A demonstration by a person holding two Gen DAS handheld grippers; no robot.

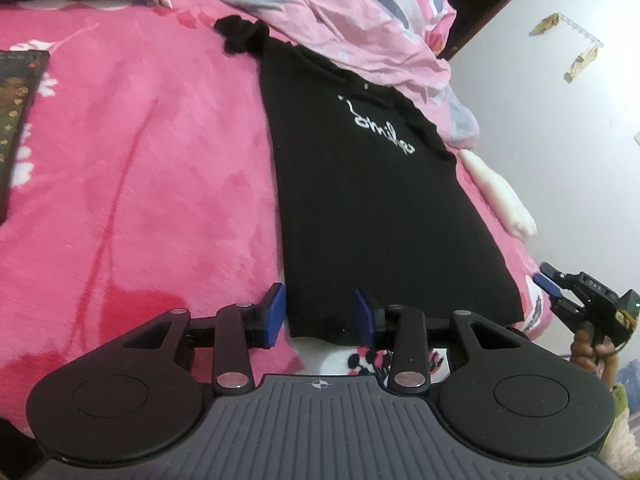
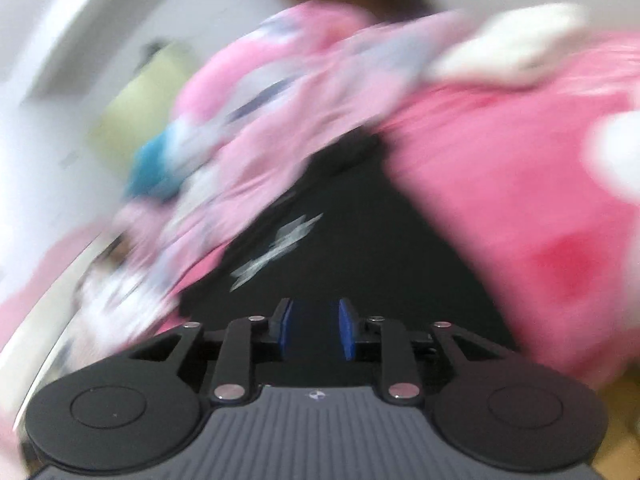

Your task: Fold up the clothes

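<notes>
A black T-shirt (image 1: 360, 200) with white script lies flat on the pink blanket (image 1: 140, 180), one sleeve bunched at its far end. My left gripper (image 1: 320, 314) is open, its blue pads (image 1: 276, 312) standing on either side of the shirt's near hem corner without pressing it. The right gripper (image 1: 554, 290) hangs off the bed's right edge, held by a hand (image 1: 592, 350). The right wrist view is heavily blurred. There the right gripper (image 2: 318, 330) shows a gap between its pads with nothing in it, and the black shirt (image 2: 360, 240) lies ahead.
A crumpled pink and grey floral quilt (image 1: 360, 12) is piled along the shirt's far right side. A dark book or card (image 1: 16, 120) lies at the blanket's left edge. White cloth (image 1: 504, 196) sits near the bed's right edge, with a pale wall (image 1: 560, 140) beyond.
</notes>
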